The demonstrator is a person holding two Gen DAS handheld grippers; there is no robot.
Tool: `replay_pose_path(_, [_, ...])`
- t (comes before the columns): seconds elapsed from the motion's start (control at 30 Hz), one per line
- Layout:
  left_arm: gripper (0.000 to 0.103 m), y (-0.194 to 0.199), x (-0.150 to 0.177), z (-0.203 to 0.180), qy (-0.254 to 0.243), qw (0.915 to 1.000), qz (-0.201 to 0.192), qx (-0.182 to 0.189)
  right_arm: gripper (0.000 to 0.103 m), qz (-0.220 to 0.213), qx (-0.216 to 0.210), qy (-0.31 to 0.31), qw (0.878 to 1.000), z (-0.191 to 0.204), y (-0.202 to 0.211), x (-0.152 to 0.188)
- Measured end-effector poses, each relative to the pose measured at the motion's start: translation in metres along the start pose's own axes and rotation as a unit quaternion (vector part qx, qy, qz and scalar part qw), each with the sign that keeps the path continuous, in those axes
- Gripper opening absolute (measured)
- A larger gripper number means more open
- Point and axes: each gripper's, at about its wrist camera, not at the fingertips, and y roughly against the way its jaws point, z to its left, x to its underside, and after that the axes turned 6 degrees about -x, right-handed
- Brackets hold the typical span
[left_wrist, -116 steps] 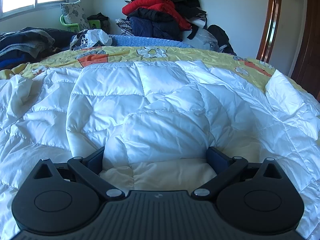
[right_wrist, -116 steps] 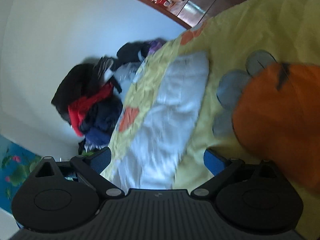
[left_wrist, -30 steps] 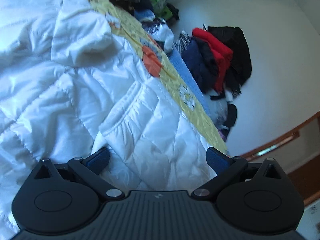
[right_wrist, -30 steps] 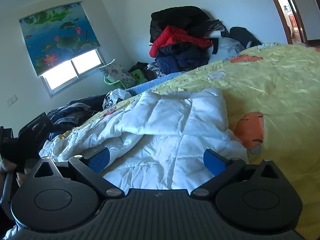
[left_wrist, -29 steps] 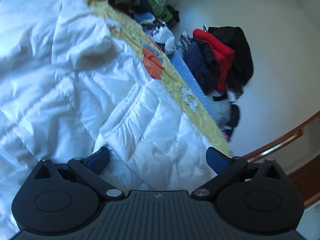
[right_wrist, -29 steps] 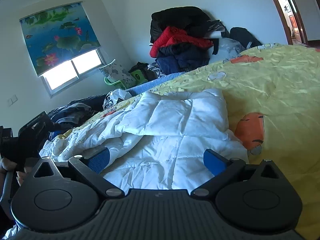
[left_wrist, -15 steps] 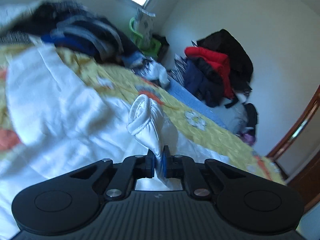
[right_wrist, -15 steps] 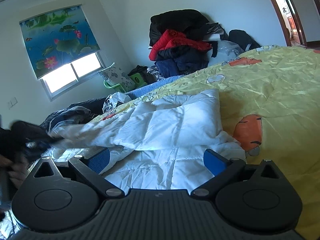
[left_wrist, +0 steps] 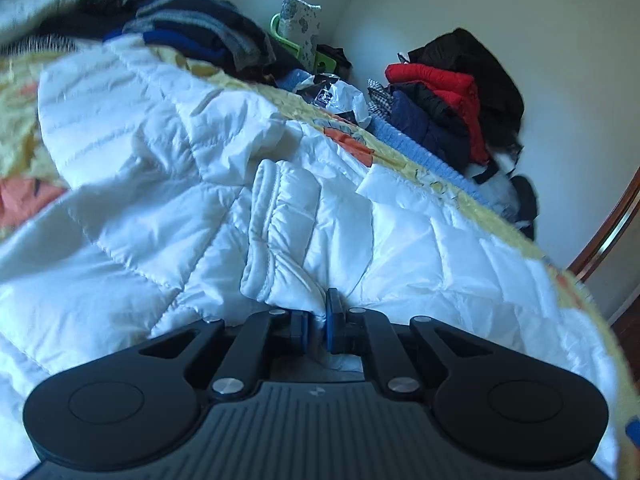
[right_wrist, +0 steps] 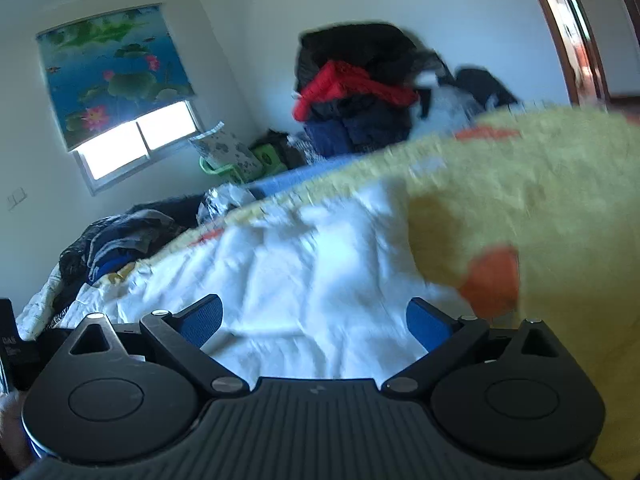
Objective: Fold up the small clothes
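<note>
A white quilted jacket lies spread over the yellow bedspread. My left gripper is shut on the jacket's sleeve cuff, which bunches up just ahead of the blue pads. In the right wrist view the same jacket appears blurred on the bed, and my right gripper hovers over it, open, with nothing pinched between its fingers. The jacket's near edge is hidden behind both gripper bodies.
A pile of red, navy and black coats stands against the far wall. Dark folded clothes lie at the bed's far left, near a green chair. A wooden door frame is at the right. A window sits under a flowered blind.
My left gripper has shut on the sleeve cuff and swung around, rolling toward level, and now sits lower over the jacket. The right wrist view has gone blurred and shifted slightly.
</note>
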Motion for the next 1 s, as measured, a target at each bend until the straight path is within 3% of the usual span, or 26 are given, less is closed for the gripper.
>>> replay_pose_path(0.1, [0.007, -0.001, 0.002, 0.001, -0.002, 1.0, 0.0, 0.002, 0.103, 0.019, -0.021, 0.047, 0.999, 0.026, -0.034, -0.031])
replay_pose_path(0.23, [0.008, 0.0, 0.003, 0.001, 0.002, 1.0, 0.001, 0.005, 0.102, 0.084, -0.012, -0.016, 0.996, 0.018, -0.103, -0.062])
replay_pose_path(0.3, [0.009, 0.0, 0.003, 0.003, 0.01, 0.9999, 0.003, 0.013, 0.101, 0.117, 0.015, -0.054, 0.992, 0.001, -0.133, -0.062])
replay_pose_path(0.4, [0.02, -0.001, 0.003, 0.009, 0.02, 0.999, 0.006, 0.039, 0.098, 0.161, 0.088, -0.024, 0.983, -0.025, -0.161, -0.044])
replay_pose_path(0.5, [0.023, -0.002, 0.003, 0.002, -0.001, 0.9993, 0.006, 0.036, 0.1, 0.129, 0.076, -0.008, 0.989, -0.035, -0.153, -0.035])
replay_pose_path(0.63, [0.023, -0.002, 0.004, -0.004, -0.017, 0.9995, 0.005, 0.026, 0.1, 0.121, 0.075, 0.006, 0.99, -0.035, -0.151, -0.029])
replay_pose_path(0.77, [0.023, -0.001, 0.004, -0.004, -0.018, 0.9995, 0.005, 0.024, 0.101, 0.145, 0.101, 0.048, 0.983, -0.02, -0.161, -0.033])
replay_pose_path(0.83, [0.023, -0.001, 0.004, -0.002, -0.012, 0.9995, 0.006, 0.029, 0.097, 0.131, 0.119, 0.026, 0.984, -0.015, -0.151, -0.042])
replay_pose_path(0.9, [0.023, -0.001, 0.003, -0.002, -0.009, 0.9995, 0.006, 0.03, 0.098, 0.096, 0.094, 0.009, 0.991, -0.004, -0.127, -0.047])
replay_pose_path(1.0, [0.023, -0.001, 0.004, -0.002, -0.01, 0.9995, 0.006, 0.03, 0.103, 0.107, 0.052, 0.077, 0.99, 0.023, -0.109, -0.041])
